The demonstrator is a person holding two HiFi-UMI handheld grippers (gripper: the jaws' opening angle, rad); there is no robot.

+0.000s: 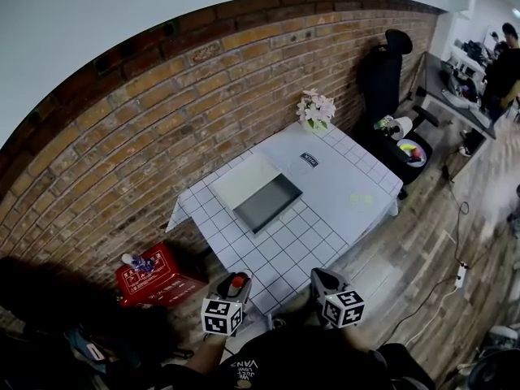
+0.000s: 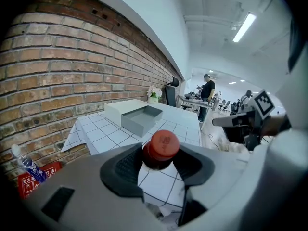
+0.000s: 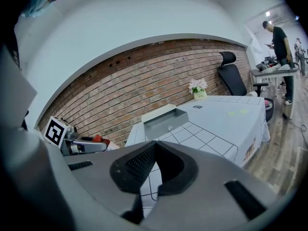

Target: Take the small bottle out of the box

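Left gripper (image 1: 236, 283) & right gripper (image 1: 323, 278): grey plastic bodies, narrowing toward the tips. Each has a cube (image 1: 221, 316) at the rear w/ white faces & black square markers. In the gripper views the shells are pale grey, smooth & broad. Pads (image 2: 122, 167) are black w/ ribbed texture & curved inner edges. Dark rectangular slot (image 3: 243, 198) set in the shell near the cam. Person wears a dark top (image 1: 313, 357) w/ white lettering on the front.

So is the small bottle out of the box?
Out. The left gripper is shut on the small bottle, well clear of the box, which sits open on the table.
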